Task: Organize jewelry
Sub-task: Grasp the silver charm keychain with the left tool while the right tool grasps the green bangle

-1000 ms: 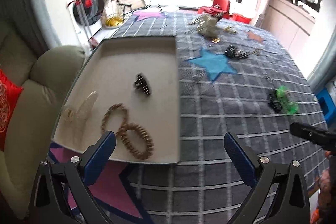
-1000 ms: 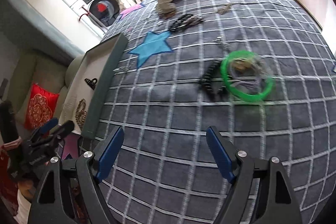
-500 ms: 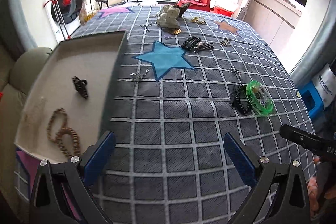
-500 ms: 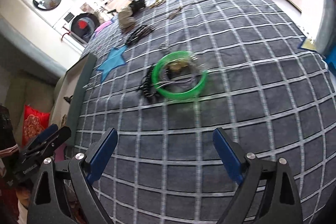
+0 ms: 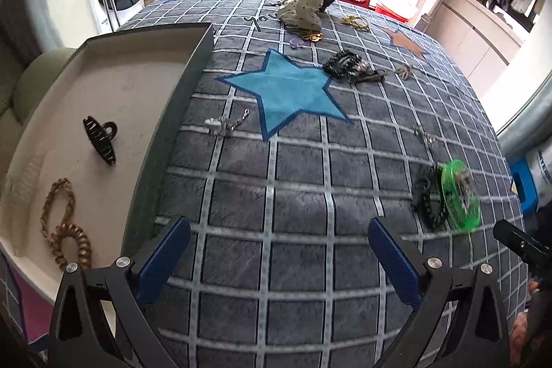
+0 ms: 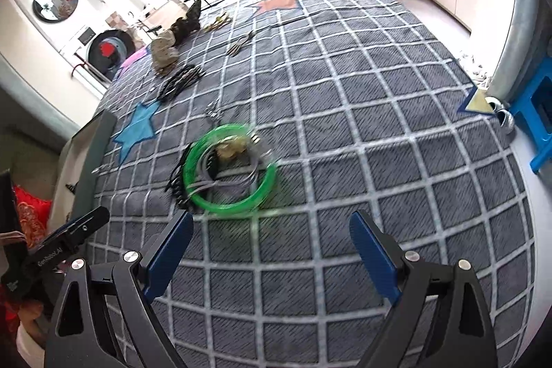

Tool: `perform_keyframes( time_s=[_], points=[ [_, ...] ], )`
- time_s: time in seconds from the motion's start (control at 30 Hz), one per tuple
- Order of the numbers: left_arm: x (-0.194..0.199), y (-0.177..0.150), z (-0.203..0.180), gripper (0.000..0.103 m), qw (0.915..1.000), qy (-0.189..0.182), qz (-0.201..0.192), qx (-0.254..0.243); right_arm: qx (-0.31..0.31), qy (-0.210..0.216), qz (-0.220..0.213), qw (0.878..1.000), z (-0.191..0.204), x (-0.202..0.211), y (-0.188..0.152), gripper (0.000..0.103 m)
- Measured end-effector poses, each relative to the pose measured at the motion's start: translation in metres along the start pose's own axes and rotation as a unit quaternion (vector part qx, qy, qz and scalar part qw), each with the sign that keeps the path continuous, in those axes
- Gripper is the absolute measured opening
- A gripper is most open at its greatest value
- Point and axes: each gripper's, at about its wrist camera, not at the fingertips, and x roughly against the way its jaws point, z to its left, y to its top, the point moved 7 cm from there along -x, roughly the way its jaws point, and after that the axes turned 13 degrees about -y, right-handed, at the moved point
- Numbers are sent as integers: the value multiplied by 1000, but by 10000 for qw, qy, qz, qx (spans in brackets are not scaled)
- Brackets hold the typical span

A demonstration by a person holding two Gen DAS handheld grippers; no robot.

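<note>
Hovering over a checked desk cloth strewn with jewelry, both pairs of fingers spread wide and empty.

Left wrist view: the left gripper [image 5: 279, 256] is released above the grey cloth [image 5: 296, 195]; the tray [image 5: 145, 85] at left holds a black hair claw [image 5: 100, 138] and a braided tan band [image 5: 63, 225], while a green bangle [image 5: 460, 195] lies far right.
Right wrist view: the right gripper [image 6: 270, 252] is released, nothing between its fingers, with the green bangle [image 6: 229, 173] just ahead on the cloth beside a black beaded piece [image 6: 177, 185].
</note>
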Motion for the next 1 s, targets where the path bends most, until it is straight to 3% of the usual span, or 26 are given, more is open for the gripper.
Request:
perform_keyframes(
  time_s=[0.17, 0.37, 0.83, 1.0],
  points=[
    [-8, 15, 5, 103, 9998, -26, -102, 183, 40, -111, -37, 9999, -6, -7, 10, 91],
    [-26, 31, 15, 103, 9992, 94, -121, 370, 272, -176, 74, 9994, -2, -19, 15, 70],
    [-49, 48, 11, 103, 9989, 466, -86, -17, 899, -779, -42, 9929, 12, -30, 21, 52],
    [-47, 49, 13, 92, 9979, 614, -162, -88, 1110, -915, -101, 9895, 15, -31, 21, 44]
  ],
)
